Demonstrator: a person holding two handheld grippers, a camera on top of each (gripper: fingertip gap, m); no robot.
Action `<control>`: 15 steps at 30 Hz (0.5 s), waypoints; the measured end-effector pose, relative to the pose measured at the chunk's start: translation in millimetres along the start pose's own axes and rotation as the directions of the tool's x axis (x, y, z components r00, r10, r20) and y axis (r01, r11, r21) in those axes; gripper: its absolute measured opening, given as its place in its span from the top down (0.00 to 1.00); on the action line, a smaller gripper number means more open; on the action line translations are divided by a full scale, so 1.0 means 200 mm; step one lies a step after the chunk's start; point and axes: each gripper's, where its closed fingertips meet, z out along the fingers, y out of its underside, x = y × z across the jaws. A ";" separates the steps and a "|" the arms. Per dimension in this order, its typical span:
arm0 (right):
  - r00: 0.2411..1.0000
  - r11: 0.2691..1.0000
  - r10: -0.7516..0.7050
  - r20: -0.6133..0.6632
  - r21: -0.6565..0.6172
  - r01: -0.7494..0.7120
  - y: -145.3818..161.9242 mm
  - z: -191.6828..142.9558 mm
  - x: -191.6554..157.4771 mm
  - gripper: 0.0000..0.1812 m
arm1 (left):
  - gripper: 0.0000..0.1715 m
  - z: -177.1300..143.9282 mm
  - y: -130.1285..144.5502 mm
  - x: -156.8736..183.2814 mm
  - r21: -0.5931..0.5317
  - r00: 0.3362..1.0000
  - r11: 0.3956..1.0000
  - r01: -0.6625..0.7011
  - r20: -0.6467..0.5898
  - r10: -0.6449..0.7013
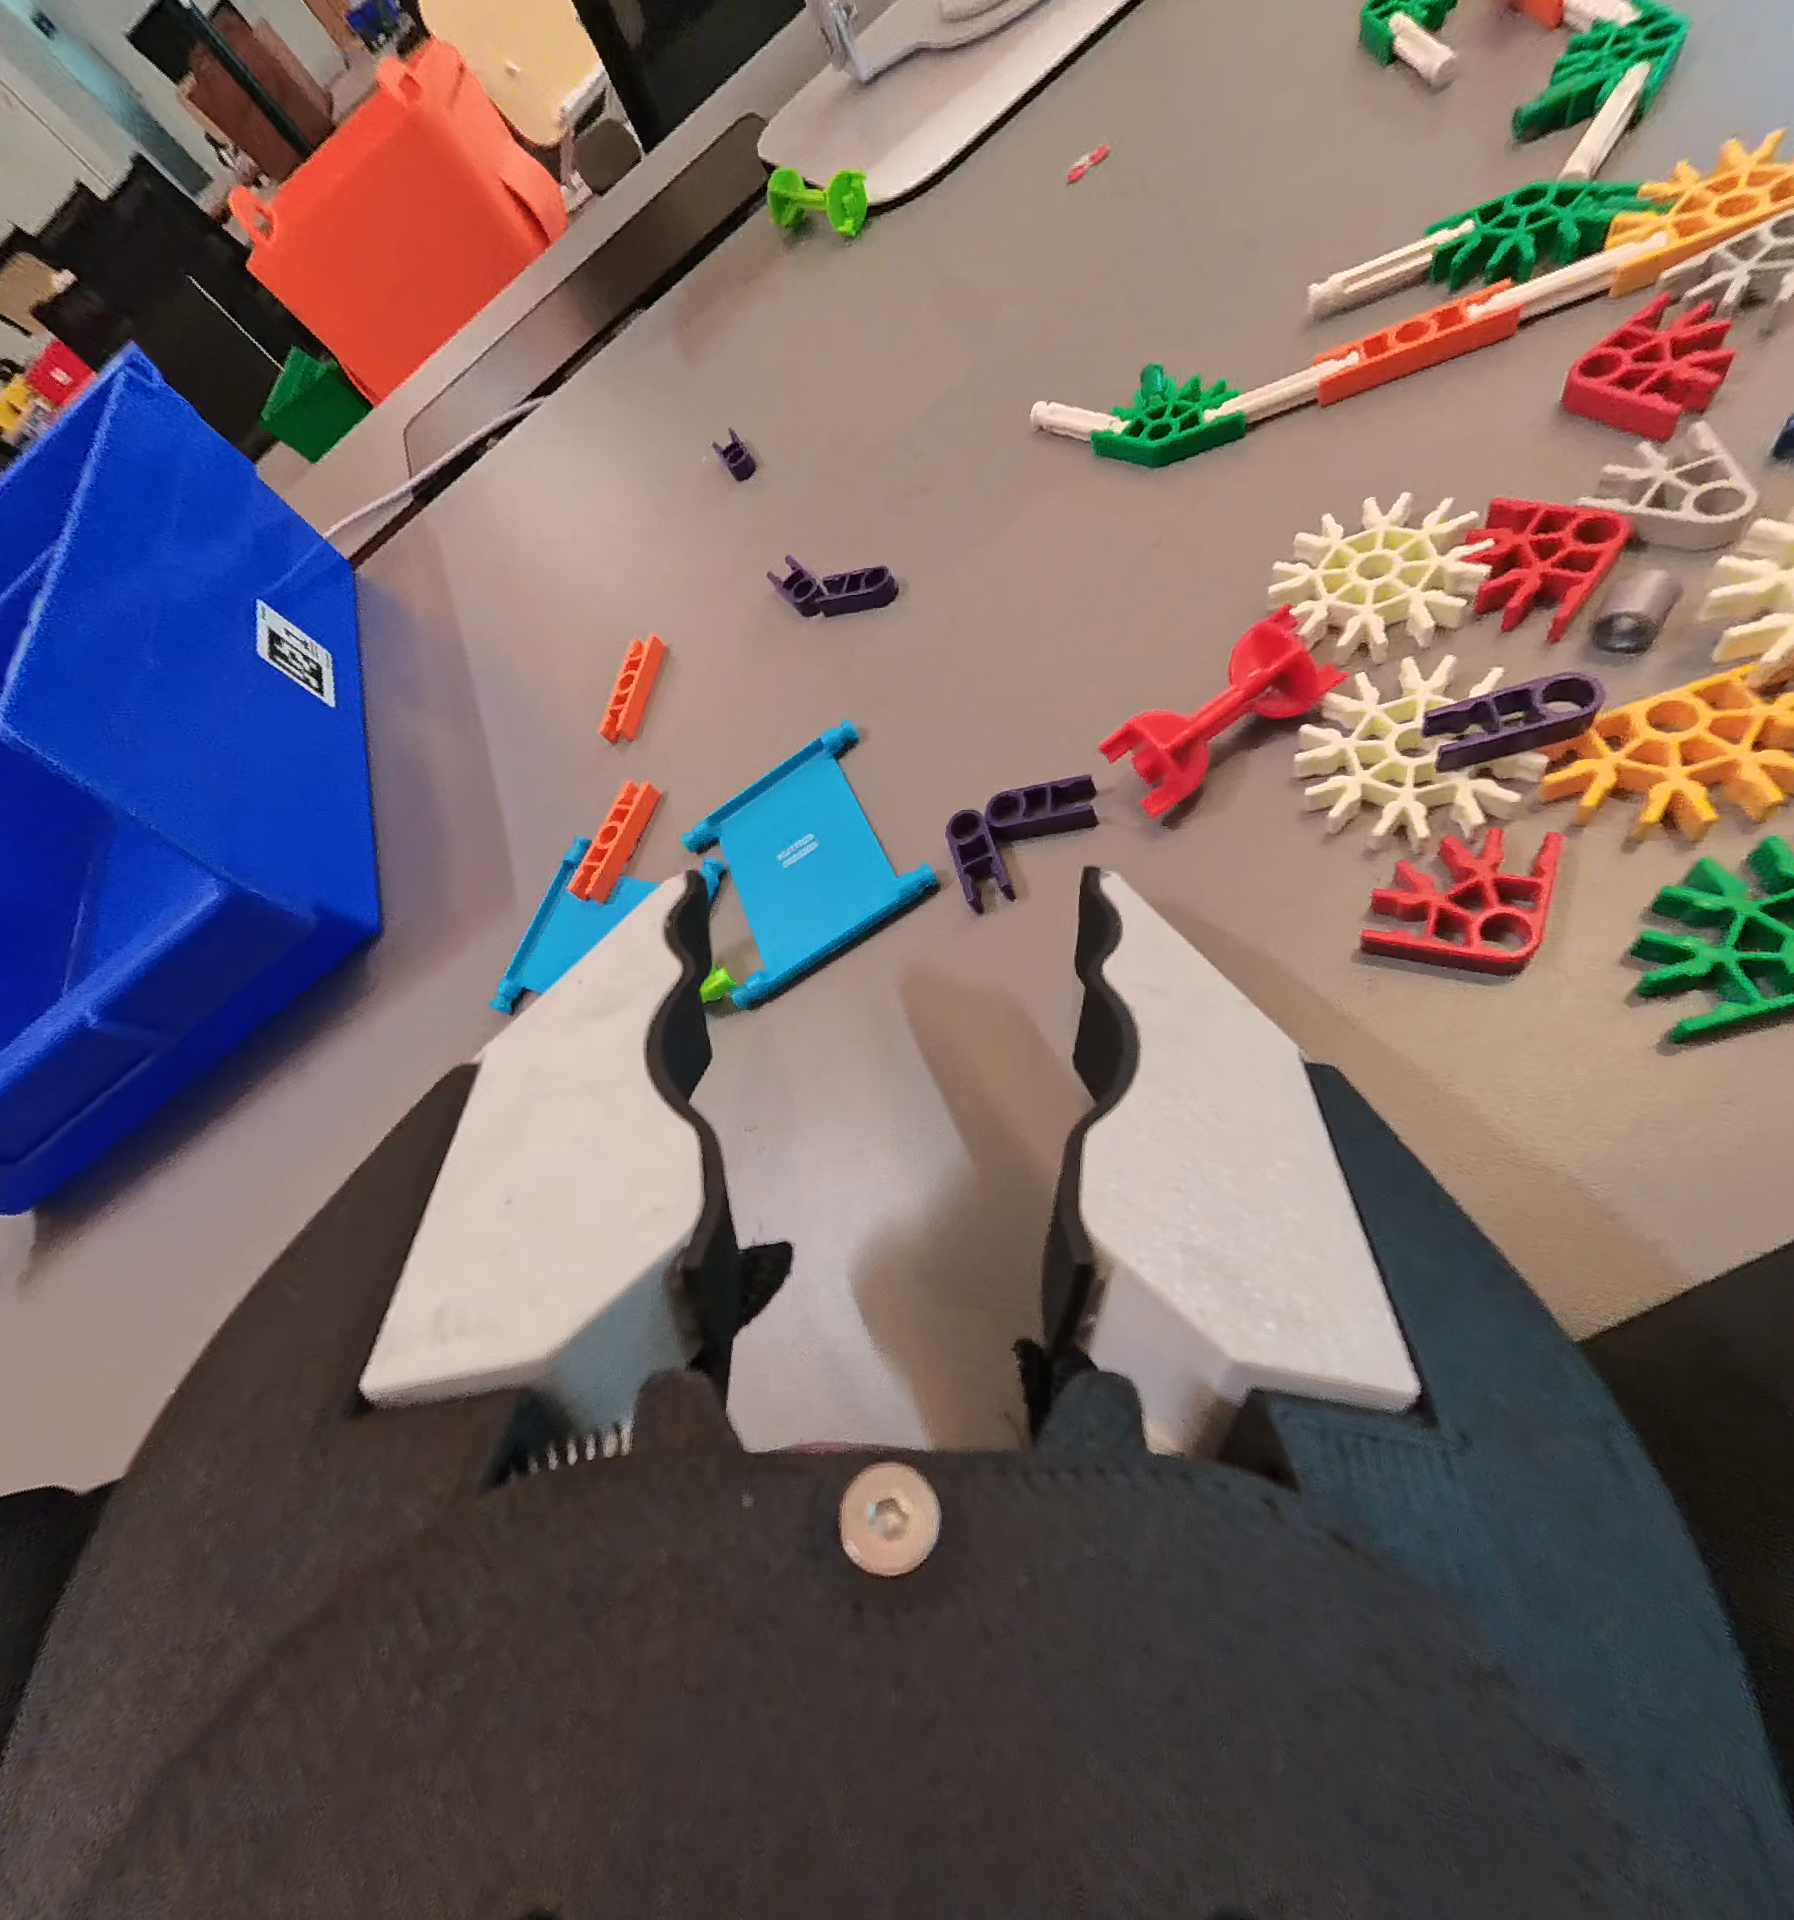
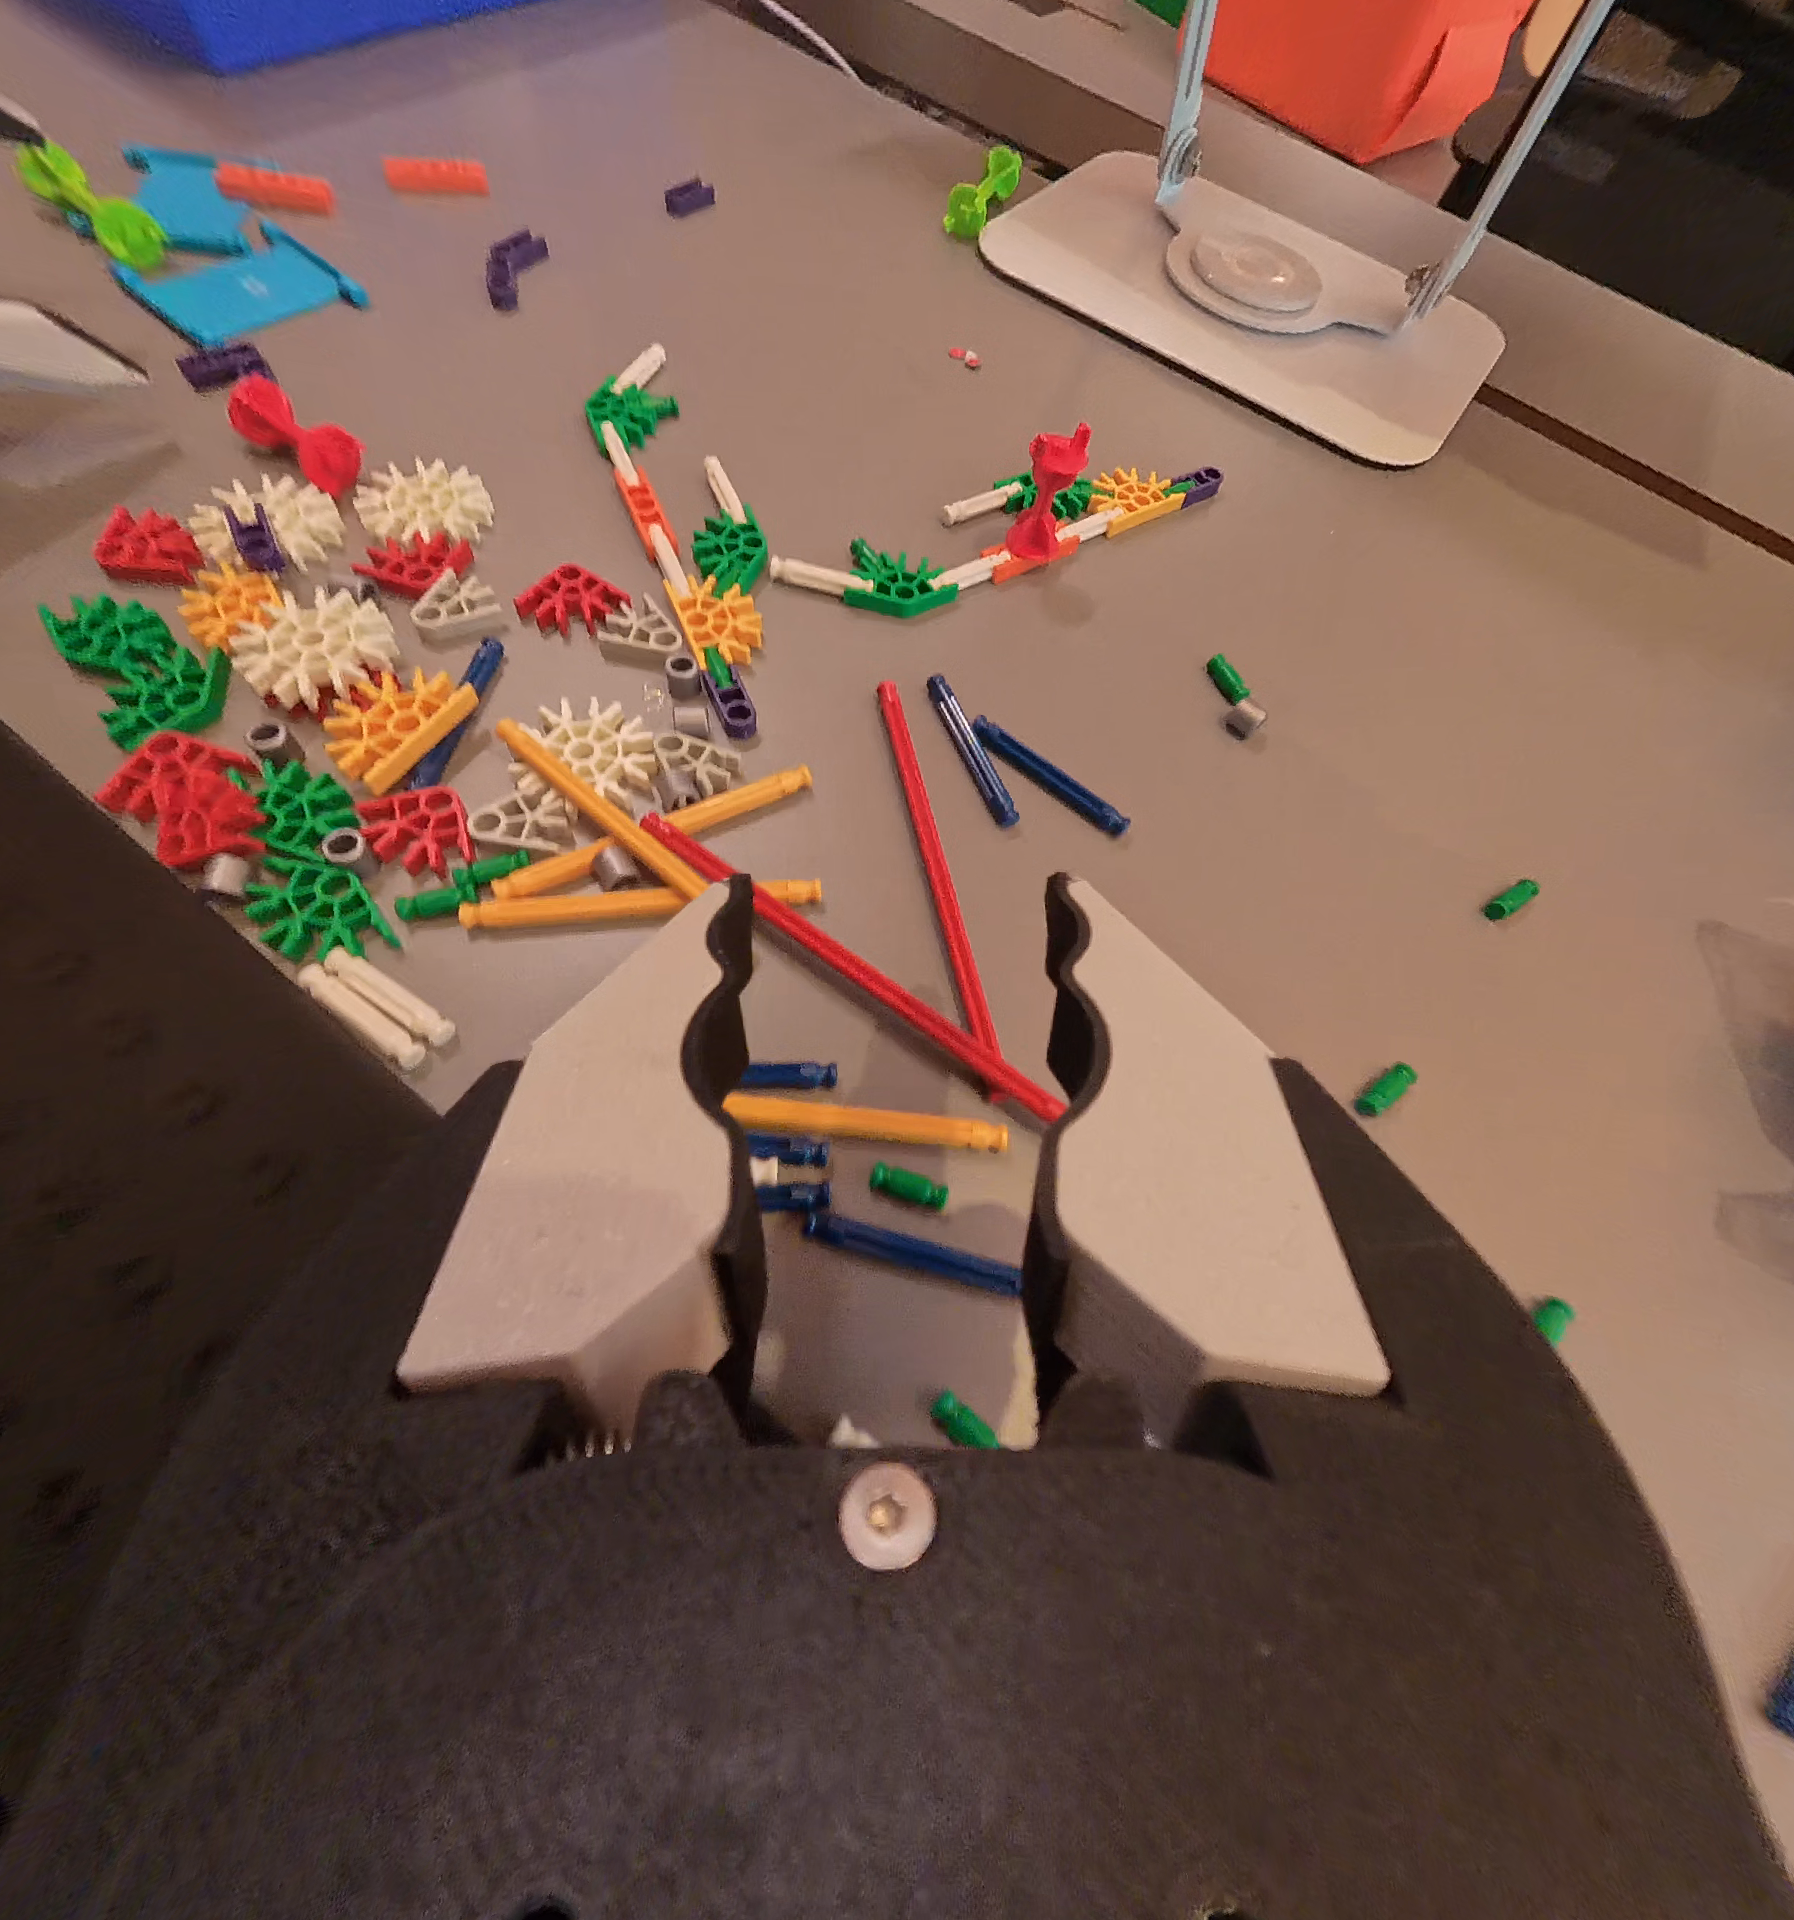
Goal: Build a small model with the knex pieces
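I am two grippers over a big grey tabletop [image 1: 872,364] with toy building bits all over it. The biggest thing is a blue bin [image 1: 145,779], and it sits on the left side of my left gripper [image 1: 891,883]. An orange box [image 1: 405,208] is far away, past the back edge. A flat grey stand base [image 2: 1236,312] sits at the back too. A big heap of star and fan pieces [image 2: 353,675], in red, green, white and yellow, lies off to the left of my right gripper [image 2: 898,888]. My left jaws are wide apart and hold nothing. A light blue flat panel [image 1: 810,862] lies just beside the tip of one left finger, and a bent purple clip [image 1: 1018,821] lies just past the gap. A tiny lime green bit [image 1: 714,982] peeks out beside that same finger. My right jaws are apart too and hold nothing. They hang above two long red rods [image 2: 934,862] that cross in a V. Under the gap I can see a yellow rod [image 2: 862,1122], some dark blue rods and a short green rod [image 2: 908,1187]. I cannot tell if my tips touch any of them.
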 end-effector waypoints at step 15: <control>0.995 0.995 -0.055 -0.082 -0.082 0.049 0.10 0.00 0.02 0.67 | 0.63 0.02 0.01 0.02 -0.024 0.998 0.998 -0.056 0.007 0.057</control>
